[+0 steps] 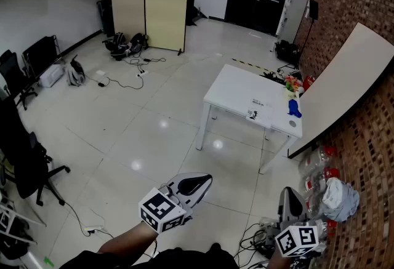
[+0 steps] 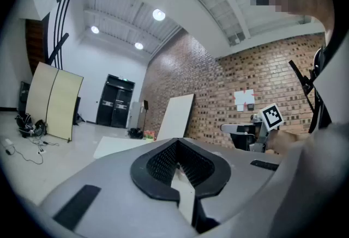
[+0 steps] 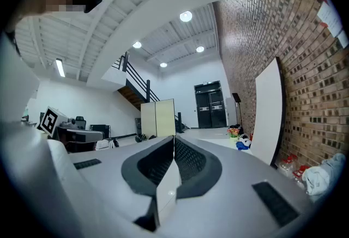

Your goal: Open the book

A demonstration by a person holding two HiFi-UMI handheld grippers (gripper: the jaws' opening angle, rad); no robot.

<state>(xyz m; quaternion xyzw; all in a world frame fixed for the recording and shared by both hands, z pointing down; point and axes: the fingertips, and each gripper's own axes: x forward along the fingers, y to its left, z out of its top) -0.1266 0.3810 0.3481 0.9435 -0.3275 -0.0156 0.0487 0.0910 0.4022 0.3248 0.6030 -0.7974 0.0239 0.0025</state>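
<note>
Your left gripper (image 2: pixel 175 143) has its jaws pressed together with nothing between them, and so does your right gripper (image 3: pixel 174 138). Both are held level above the tiled floor (image 1: pixel 154 126). Well ahead stands the white surface (image 1: pixel 234 92). What looks like the book (image 1: pixel 258 104), flat and white, lies near its right end, beside a blue object (image 1: pixel 294 108).

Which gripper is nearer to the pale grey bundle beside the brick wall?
Right. In the head view the right gripper sits just left of the bundle; the left gripper is much farther left, near the bottom middle.
</note>
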